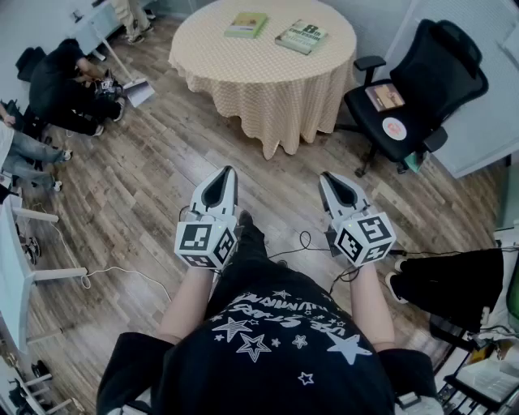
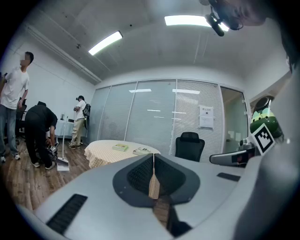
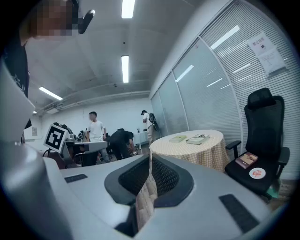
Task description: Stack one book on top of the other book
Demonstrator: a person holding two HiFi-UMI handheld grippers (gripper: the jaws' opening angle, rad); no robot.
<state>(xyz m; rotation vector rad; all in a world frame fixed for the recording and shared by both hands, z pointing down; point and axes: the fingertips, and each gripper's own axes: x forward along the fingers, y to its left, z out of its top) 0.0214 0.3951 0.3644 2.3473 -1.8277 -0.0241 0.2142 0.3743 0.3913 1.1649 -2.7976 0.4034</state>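
A plank floor [image 1: 146, 186] runs up to a round table [image 1: 243, 73] under a checked cloth, well ahead of the person. On it lie the two books to be stacked: a green book [image 1: 246, 24] and, near it on the right but not touching, a second book [image 1: 301, 36], both flat and face up, so either could go on the other. An office chair [image 1: 430, 81] stands to the table's right (a third book [image 1: 384, 96] sits on its seat, probably no part of the job). The left gripper [image 1: 225, 174] and right gripper [image 1: 328, 178] hang side by side at waist height, pointing roughly toward the table, each with its jaws closed on nothing. That looks like a resting carry, since the books are out of reach. Stacking has not begun; I judge that walking up to the table comes first.
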